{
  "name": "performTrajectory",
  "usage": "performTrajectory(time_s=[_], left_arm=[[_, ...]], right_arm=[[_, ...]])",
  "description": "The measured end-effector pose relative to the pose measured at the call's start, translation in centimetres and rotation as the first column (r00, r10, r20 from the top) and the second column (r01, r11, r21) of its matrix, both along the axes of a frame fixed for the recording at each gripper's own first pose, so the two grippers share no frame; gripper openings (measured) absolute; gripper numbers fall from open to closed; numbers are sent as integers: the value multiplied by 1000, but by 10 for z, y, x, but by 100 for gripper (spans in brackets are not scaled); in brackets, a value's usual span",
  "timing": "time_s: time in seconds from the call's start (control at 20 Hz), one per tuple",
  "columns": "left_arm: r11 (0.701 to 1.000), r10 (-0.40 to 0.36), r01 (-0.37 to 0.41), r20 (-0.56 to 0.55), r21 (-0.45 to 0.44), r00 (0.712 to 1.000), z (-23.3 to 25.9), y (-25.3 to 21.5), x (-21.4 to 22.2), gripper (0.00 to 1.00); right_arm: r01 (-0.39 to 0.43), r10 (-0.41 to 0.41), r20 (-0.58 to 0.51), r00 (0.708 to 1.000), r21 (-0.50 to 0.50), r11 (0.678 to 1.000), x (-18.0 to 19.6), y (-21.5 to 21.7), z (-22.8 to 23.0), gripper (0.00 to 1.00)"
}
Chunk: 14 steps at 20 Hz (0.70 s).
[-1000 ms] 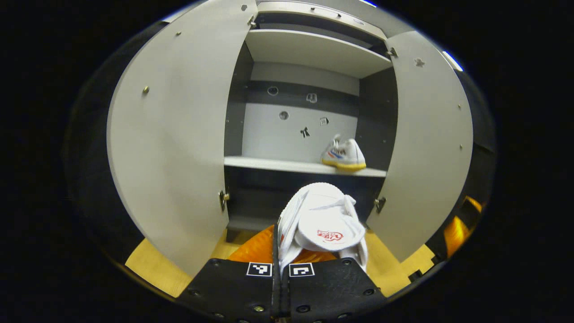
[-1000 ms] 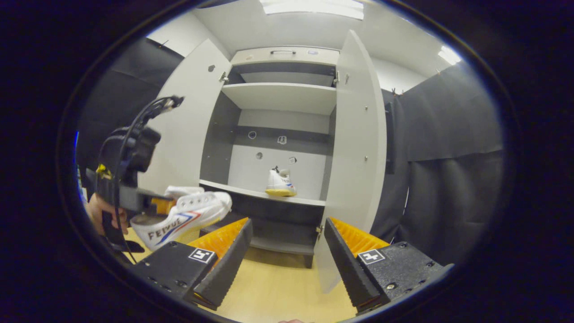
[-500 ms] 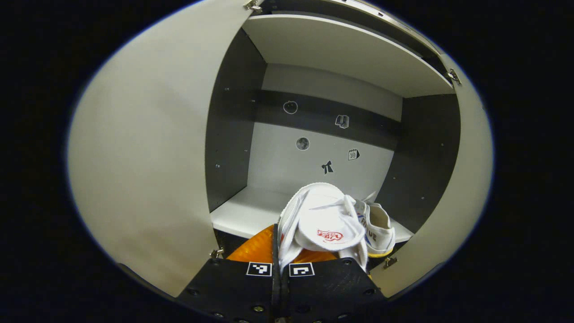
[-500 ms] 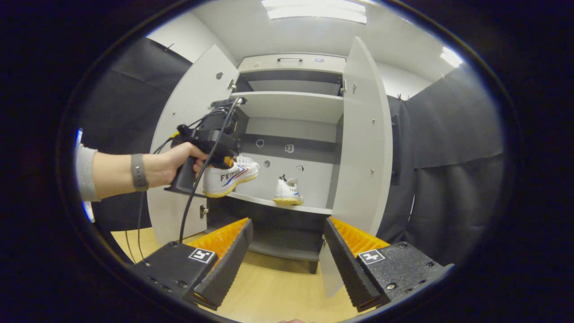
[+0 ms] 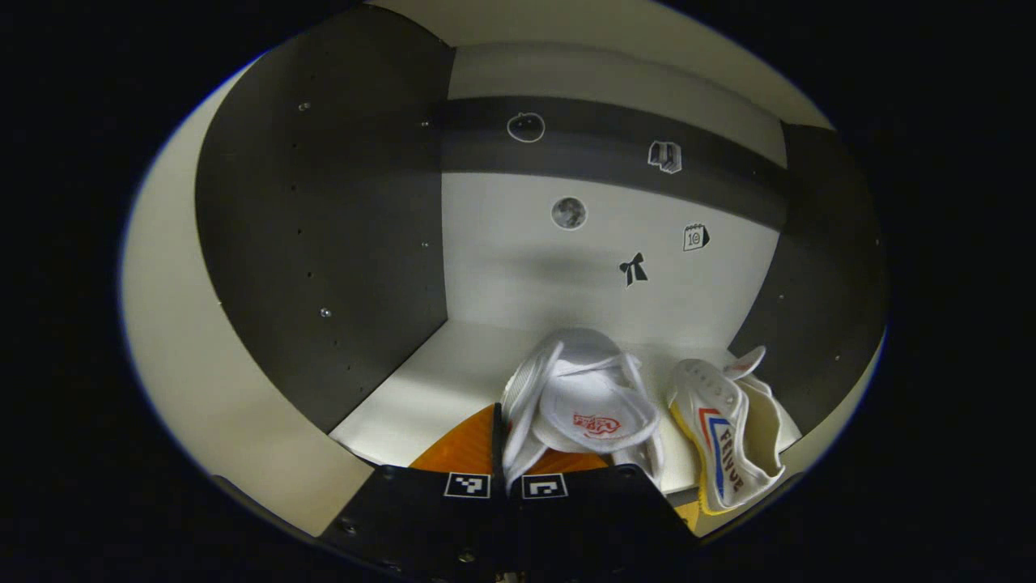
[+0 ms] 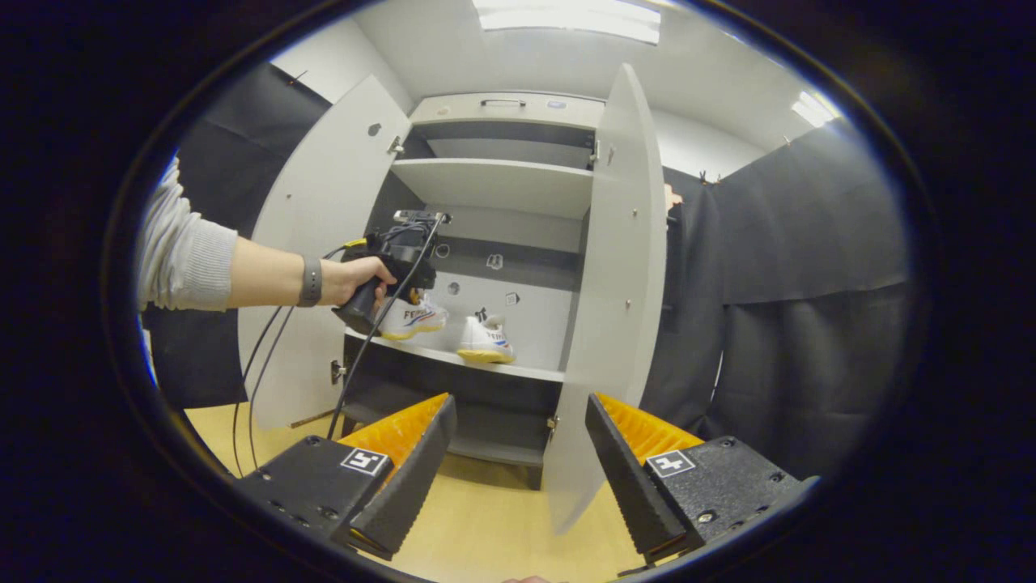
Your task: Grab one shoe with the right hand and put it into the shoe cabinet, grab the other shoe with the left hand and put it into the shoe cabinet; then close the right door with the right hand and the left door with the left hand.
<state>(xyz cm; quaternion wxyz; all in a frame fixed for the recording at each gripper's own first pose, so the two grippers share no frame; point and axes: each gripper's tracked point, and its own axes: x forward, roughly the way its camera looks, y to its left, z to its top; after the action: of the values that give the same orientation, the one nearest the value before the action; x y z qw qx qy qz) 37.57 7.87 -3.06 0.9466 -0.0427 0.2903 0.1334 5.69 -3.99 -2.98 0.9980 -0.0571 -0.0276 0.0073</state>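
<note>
Shoe (image 5: 587, 409) sits clamped in the closed left gripper (image 5: 506, 453) over the cabinet shelf (image 5: 437, 389), beside the other shoe (image 5: 724, 433) already resting there. Right gripper (image 6: 518, 453) hangs wide open and empty before the right door (image 6: 619, 283), well apart.

— What do we see of the room in the right gripper view?

— We see a pale wooden floor (image 6: 494, 526), a white ceiling (image 6: 453, 48) with a long bright light panel (image 6: 566, 14) and a second lamp (image 6: 813, 107) at the right.

— And the walls?

— Black cloth (image 6: 809, 283) hangs at the right with folds, and more dark cloth (image 6: 235, 121) at the left. Above it we see a white wall (image 6: 324, 57).
</note>
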Motion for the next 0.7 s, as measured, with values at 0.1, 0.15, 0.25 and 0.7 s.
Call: performTrajectory(time_s=[0.1, 0.15, 0.25, 0.7], left_arm=[[1000, 4, -4, -26, -6, 1000, -5, 1, 7, 0], [1000, 6, -7, -44, -28, 999, -9, 1, 9, 0], [995, -11, 3, -82, -97, 997, -17, -7, 13, 1], [993, -69, 60, -91, -104, 993, -6, -12, -2, 55]], right_arm=[[12, -12, 5, 1000, 1, 1000, 3, -5, 1, 100], [13, -13, 3, 1000, 4, 1000, 5, -5, 2, 100], [10, -10, 2, 1000, 6, 1000, 8, -5, 1, 100], [-22, 22, 13, 1000, 5, 1000, 17, 8, 1, 100]])
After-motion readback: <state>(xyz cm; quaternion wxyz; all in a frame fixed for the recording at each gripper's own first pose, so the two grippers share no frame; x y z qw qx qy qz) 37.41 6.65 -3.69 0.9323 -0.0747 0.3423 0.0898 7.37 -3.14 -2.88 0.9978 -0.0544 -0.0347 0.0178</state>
